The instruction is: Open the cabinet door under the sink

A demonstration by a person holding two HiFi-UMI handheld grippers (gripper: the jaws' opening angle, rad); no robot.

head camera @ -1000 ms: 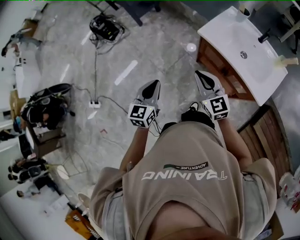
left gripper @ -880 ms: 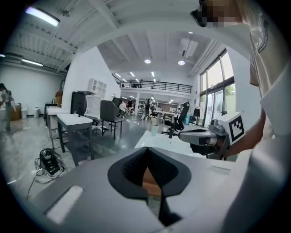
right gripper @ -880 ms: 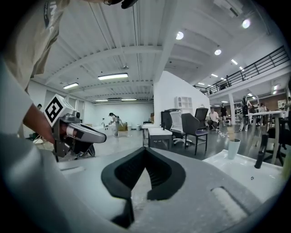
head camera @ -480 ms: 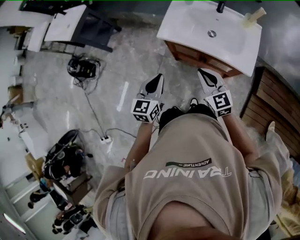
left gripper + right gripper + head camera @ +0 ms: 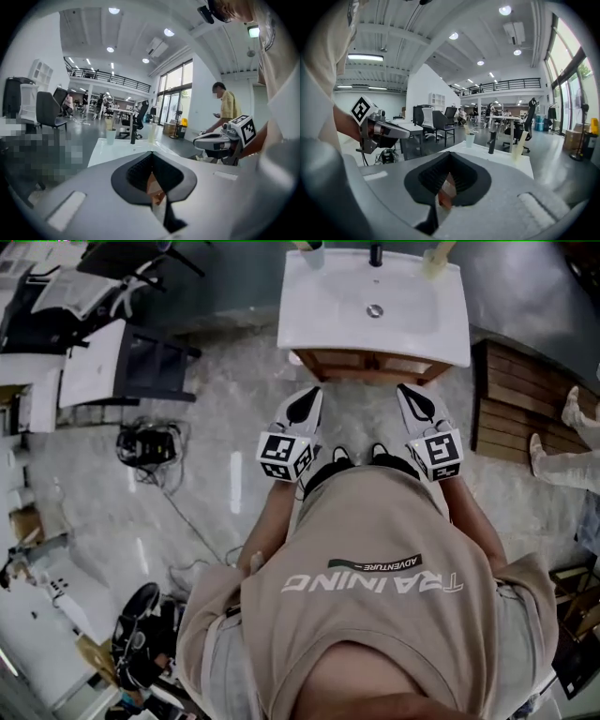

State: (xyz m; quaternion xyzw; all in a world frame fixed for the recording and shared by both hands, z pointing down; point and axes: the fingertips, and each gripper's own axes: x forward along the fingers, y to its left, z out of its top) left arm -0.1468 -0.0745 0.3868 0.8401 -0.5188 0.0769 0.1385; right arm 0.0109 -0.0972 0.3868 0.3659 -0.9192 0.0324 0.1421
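The white sink (image 5: 328,315) stands at the top centre of the head view, and a strip of its brown wooden cabinet (image 5: 370,363) shows under the front rim. My left gripper (image 5: 307,405) and right gripper (image 5: 414,401) are held side by side just short of that cabinet front, both shut and holding nothing. The cabinet door's face is hidden from above. In the left gripper view the left gripper (image 5: 151,155) points over the sink top (image 5: 110,151). The right gripper view shows the right gripper (image 5: 450,154) level with the sink top (image 5: 506,157), and a sliver of brown wood shows between its jaws.
A cup (image 5: 312,253), a dark faucet (image 5: 376,254) and a pale bottle (image 5: 433,259) stand at the sink's back edge. A wooden slatted platform (image 5: 514,409) lies to the right, with a person's leg (image 5: 574,463) beyond it. A desk and chair (image 5: 122,367) and floor cables (image 5: 148,444) lie to the left.
The head view has swung round: the sink moved from the upper right to the top centre, straight ahead of both grippers. Both grippers stayed shut and side by side.
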